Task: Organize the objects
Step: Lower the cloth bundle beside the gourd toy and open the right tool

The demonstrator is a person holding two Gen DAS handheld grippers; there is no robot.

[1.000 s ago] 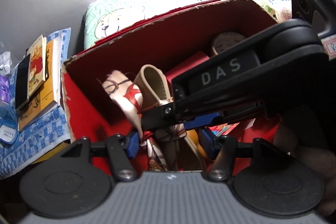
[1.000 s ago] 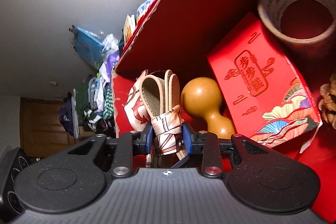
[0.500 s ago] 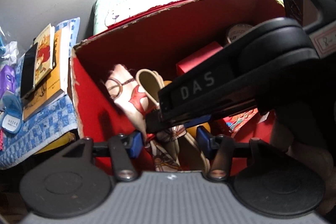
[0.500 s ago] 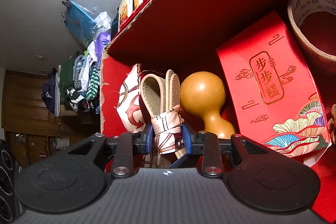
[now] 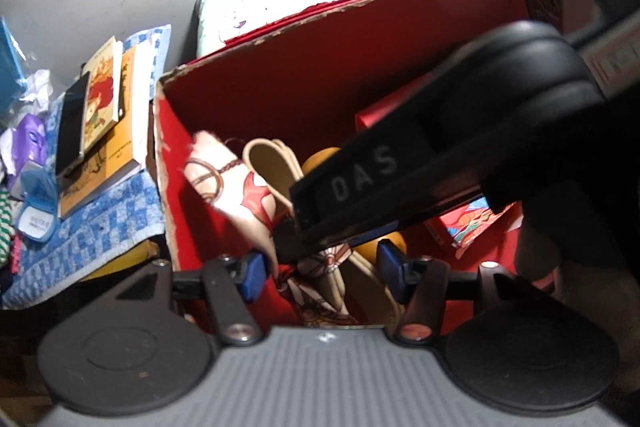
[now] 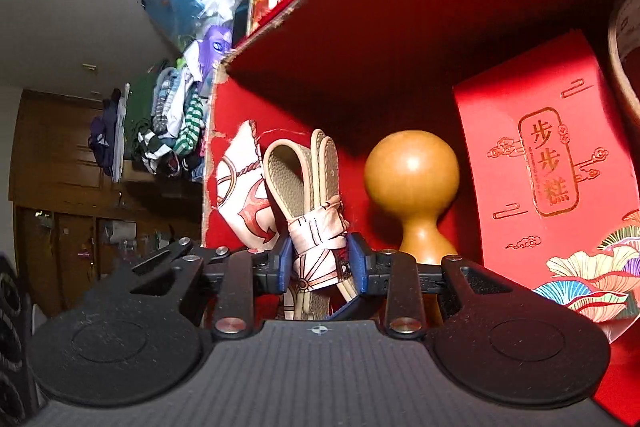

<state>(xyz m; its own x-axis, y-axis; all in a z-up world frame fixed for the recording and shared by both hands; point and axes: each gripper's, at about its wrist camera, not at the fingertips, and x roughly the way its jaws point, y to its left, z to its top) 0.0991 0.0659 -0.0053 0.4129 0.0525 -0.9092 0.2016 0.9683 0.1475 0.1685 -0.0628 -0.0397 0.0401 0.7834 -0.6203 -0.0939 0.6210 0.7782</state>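
Left wrist view, far left: stack of books [image 5: 102,131] with a dark phone [image 5: 72,125] on top, lying on a blue checked towel [image 5: 92,231] outside the box. Red cardboard box [image 5: 320,67] open toward the cameras. Inside, near its left wall: tan leather strap loop [image 6: 298,179] wrapped with a printed silk scarf [image 6: 240,195], standing roughly upright. Left gripper [image 5: 322,269] hangs in front of the box with its blue pads apart, gripping nothing. Right gripper [image 6: 322,265] has its pads closed on the scarf-wrapped part of the strap; its black body, lettered "DAS", crosses the left view diagonally. Just right of the strap: wooden gourd [image 6: 412,187], upright. Further right: red gift box [image 6: 548,167] with gold characters, leaning on the back wall. Far right edge: tape roll [image 6: 622,67], partly cut off.
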